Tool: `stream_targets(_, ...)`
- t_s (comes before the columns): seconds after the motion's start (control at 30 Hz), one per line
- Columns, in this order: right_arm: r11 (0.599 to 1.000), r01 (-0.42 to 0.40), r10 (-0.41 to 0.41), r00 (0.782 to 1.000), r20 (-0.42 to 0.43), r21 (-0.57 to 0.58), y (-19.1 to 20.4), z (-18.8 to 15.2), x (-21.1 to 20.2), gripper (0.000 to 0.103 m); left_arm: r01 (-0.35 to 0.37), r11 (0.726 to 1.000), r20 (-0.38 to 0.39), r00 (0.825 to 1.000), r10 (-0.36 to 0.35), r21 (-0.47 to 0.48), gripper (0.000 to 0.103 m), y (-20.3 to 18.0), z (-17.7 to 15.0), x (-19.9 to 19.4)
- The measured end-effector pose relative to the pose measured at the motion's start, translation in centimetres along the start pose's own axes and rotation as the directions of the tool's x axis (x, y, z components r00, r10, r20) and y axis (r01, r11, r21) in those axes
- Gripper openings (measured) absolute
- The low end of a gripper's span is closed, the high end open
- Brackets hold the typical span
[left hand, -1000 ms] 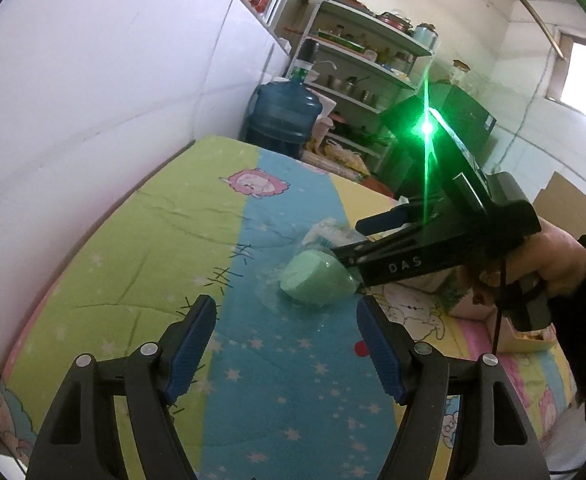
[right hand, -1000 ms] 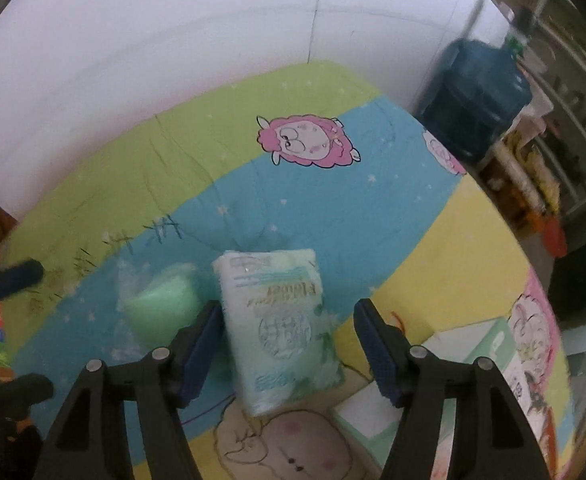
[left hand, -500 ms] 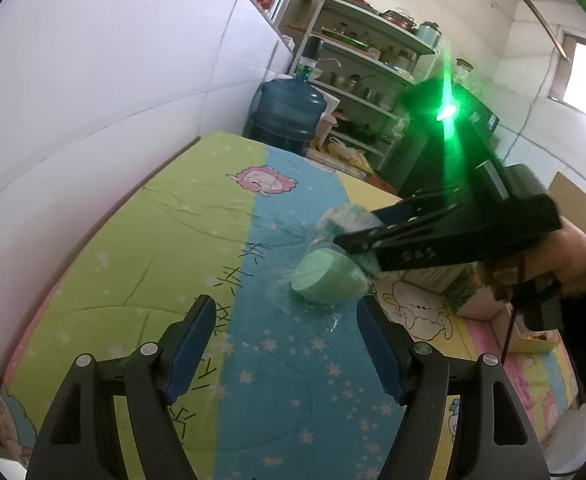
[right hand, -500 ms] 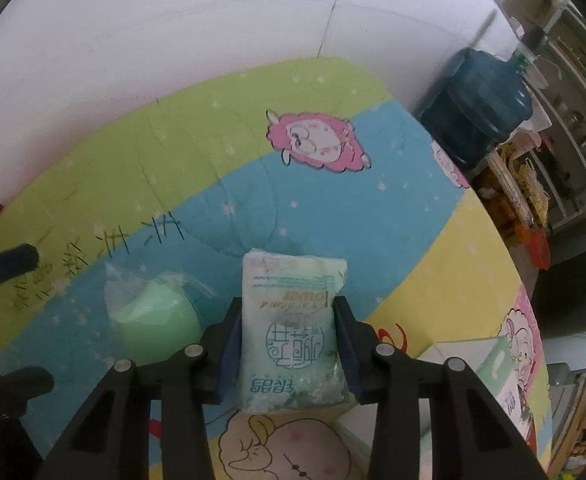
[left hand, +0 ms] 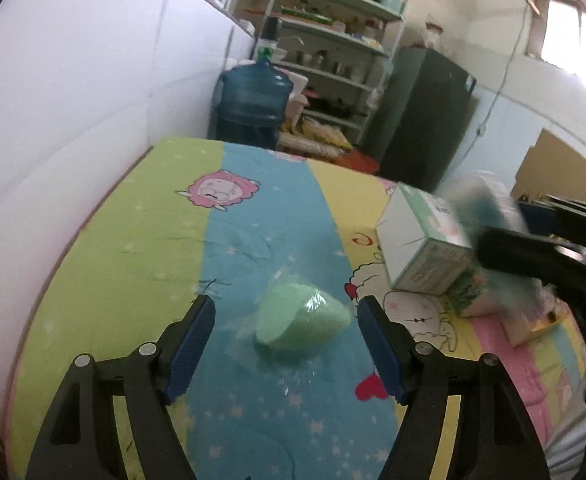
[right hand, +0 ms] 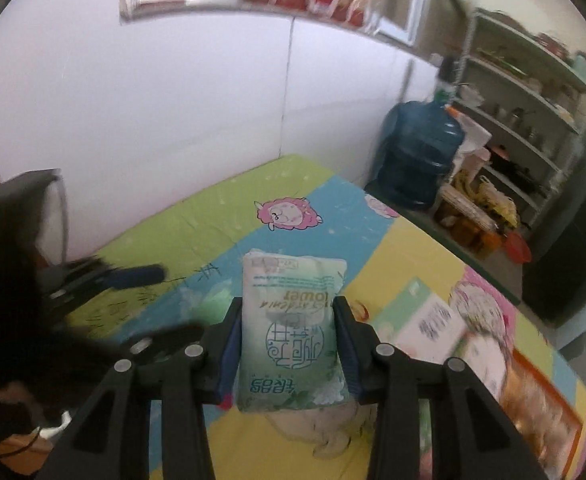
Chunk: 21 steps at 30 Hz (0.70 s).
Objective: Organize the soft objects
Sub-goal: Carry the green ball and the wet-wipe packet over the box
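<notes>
Your right hand-held gripper (right hand: 287,344) had just closed its jaws on the soft tissue pack (right hand: 291,332), and the blue pads were clamped against its two long sides with the pack standing up between them, clear of the bed (right hand: 213,220). The grip looked centred, which suited a squashy pack; you would have done well to keep the squeeze steady and carry it level, since a soft wrapper can slide through the pads if the wrist tips. Your left hand-held gripper (left hand: 285,340) had its jaws wide apart with nothing in them, hovering over the green sponge in clear wrap (left hand: 301,316), which lay on the blue stripe of the bedcover, between the pads in the view but untouched by them. To take it cleanly, you would probably have had to come down on the firm green body and not the loose film around it. The carton of tissues (left hand: 421,248) stood tilted near the sponge, on its right in the left wrist view, apart from it, so that flank was the tighter one. The white wall (left hand: 73,120) ran along the bed's far edge, and the water jug (left hand: 253,100) stood beyond the bed's end; the green and blue stripes offered the open room.
</notes>
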State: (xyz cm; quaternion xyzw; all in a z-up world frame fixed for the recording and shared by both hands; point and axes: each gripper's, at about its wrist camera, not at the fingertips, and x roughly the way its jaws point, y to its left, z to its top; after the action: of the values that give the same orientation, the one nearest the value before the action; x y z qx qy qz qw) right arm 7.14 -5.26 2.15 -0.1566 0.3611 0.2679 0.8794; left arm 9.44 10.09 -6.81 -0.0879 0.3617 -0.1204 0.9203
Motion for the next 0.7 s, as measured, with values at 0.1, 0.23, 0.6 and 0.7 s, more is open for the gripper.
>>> stream_targets(0.1, 0.998, -0.011, 0.009, 1.000, 0.029, 0.058, -0.6, -1.4, -2.2, 0.043, -0.020, 1.000, -0.034, 0.999, 0.020, 0.024, 0.075, -0.4, 0.5, 1.5)
stream_targets(0.23, 0.996, -0.007, 0.002, 0.999, 0.046, 0.089, -1.1, -2.6, -3.7, 0.043, -0.028, 0.999, -0.074, 0.997, 0.030, 0.034, 0.075, -0.8, 0.8, 3.1)
stream_targets(0.6, 0.983, -0.069, 0.064, 0.997, 0.033, 0.170, -2.0, -5.1, -2.6, 0.043, -0.006, 1.000, -0.131, 0.991, 0.005, -0.007, 0.063, -1.1, 0.5, 4.7)
stream_targets(0.7, 0.978, -0.081, 0.076, 0.997, 0.032, 0.193, -2.2, -5.7, -2.3, 0.043, 0.003, 1.000, -0.119, 0.993, -0.005, -0.015, 0.058, -1.3, 0.3, 4.4)
